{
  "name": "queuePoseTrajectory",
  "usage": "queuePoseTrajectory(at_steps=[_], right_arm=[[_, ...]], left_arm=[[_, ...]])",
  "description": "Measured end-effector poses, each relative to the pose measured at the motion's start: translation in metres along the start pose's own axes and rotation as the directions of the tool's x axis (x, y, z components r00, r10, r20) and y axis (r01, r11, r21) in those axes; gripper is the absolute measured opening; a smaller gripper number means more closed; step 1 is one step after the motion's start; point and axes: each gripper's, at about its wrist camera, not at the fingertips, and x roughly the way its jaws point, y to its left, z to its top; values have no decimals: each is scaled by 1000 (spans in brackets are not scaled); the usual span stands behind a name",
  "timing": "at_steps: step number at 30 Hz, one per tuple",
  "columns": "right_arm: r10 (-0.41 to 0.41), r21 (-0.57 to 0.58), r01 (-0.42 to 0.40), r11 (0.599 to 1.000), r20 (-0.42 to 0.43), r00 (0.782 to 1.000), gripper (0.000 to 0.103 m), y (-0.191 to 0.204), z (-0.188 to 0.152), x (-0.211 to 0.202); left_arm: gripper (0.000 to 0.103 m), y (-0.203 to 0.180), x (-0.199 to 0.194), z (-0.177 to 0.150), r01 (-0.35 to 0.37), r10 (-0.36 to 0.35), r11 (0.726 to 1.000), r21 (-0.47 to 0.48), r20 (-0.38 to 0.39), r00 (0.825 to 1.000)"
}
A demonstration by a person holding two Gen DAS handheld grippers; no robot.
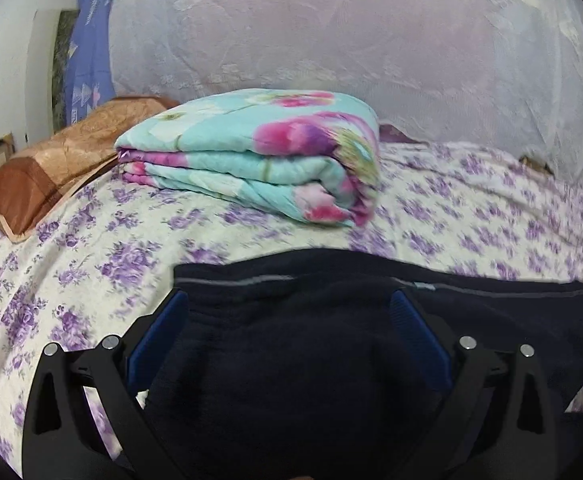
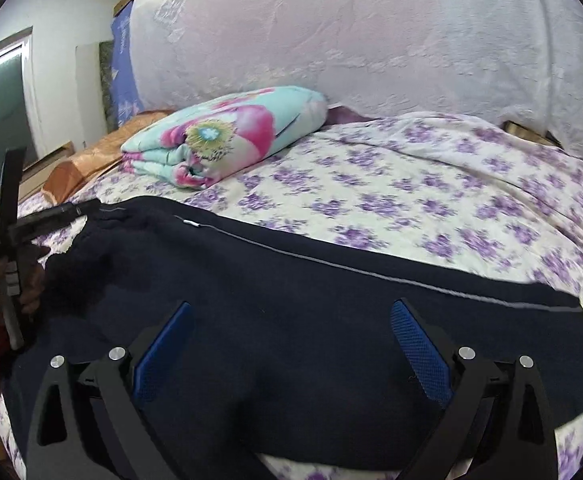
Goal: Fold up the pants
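Dark navy pants (image 2: 299, 304) with a thin grey side stripe lie across the near part of the bed, stretched left to right. My right gripper (image 2: 291, 320) is open, its blue pads spread wide just above the cloth. My left gripper (image 1: 287, 312) is open too, with the pants (image 1: 291, 360) bunched between and under its blue pads. In the right wrist view the left gripper (image 2: 67, 212) shows at the far left, at the pants' left end, held by a hand in a red sleeve.
The bed has a white sheet with purple flowers (image 2: 411, 184). A folded turquoise and pink quilt (image 1: 259, 156) lies behind the pants, a brown pillow (image 1: 51, 168) to its left. A white lace net (image 1: 351, 32) hangs behind the bed.
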Motion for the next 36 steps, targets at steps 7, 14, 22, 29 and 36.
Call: queuePoseTrajectory(at_steps=[7, 14, 22, 29, 36], right_arm=[[34, 94, -36, 995, 20, 999, 99, -15, -4, 18], [143, 320, -154, 935, 58, 988, 99, -57, -25, 20], [179, 443, -190, 876, 66, 982, 99, -82, -35, 26], [193, 414, -211, 886, 84, 977, 95, -79, -29, 18], [127, 140, -128, 982, 11, 992, 73, -73, 14, 15]], left_arm=[[98, 77, 48, 17, 293, -338, 908, -299, -112, 934], [90, 98, 67, 16, 354, -427, 864, -357, -149, 892], [89, 90, 76, 11, 313, -376, 912, -267, -236, 896], [59, 79, 96, 3, 315, -375, 921, -228, -301, 877], [49, 82, 88, 5, 345, -405, 904, -253, -248, 880]])
